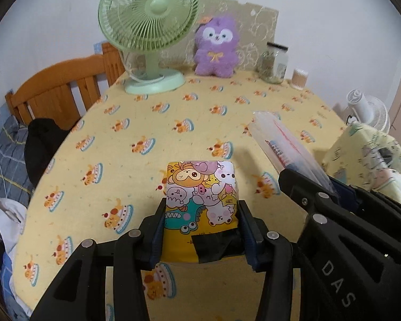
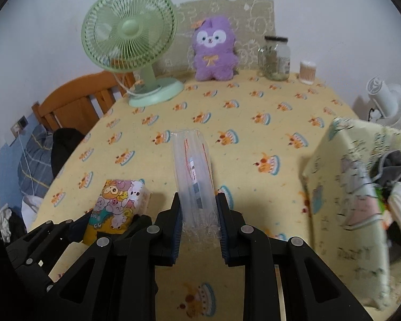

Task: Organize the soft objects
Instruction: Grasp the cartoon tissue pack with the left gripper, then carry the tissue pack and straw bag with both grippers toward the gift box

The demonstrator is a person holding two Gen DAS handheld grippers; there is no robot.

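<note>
Closest to us, left gripper (image 1: pixel 201 230) has its black jaws pressed against both sides of a soft yellow pack printed with cartoon animals (image 1: pixel 200 200), a strip of black tape across its near end. We hold it low on its body, above the yellow cake-print tablecloth (image 1: pixel 120 139), apparently clear of it. Right gripper (image 2: pixel 199 223) is closed on a clear crinkly plastic sleeve with red lettering (image 2: pixel 193 171), pinched at the near, gathered end; the long part points away over the table

Handling, as we judge it:
- cartoon pack: light, squashy, glossy wrapper likely a little slippery. A grip across the middle of the sides suits it; squeeze gently so it does not bulge out
- clear sleeve: very light, limp film. Held at one end it may sag or swing; a hold nearer the middle would steady it
- neither looks fragile

Containers:
- pale green fabric bin with printed animals (image 2: pixel 342 176) at the right edge of the table, just beside the right gripper; grey cloth and something white show inside. We take it as the likely home for the soft things
- glass jar with dark lid (image 1: pixel 274 61) at the far edge, greenish contents at the bottom, unclear what
- small round tub of cotton swabs (image 1: pixel 300 78) beside the jar

Purple plush toy (image 1: pixel 216 48) sits upright at the back, next to a green desk fan (image 1: pixel 147 34)
</note>
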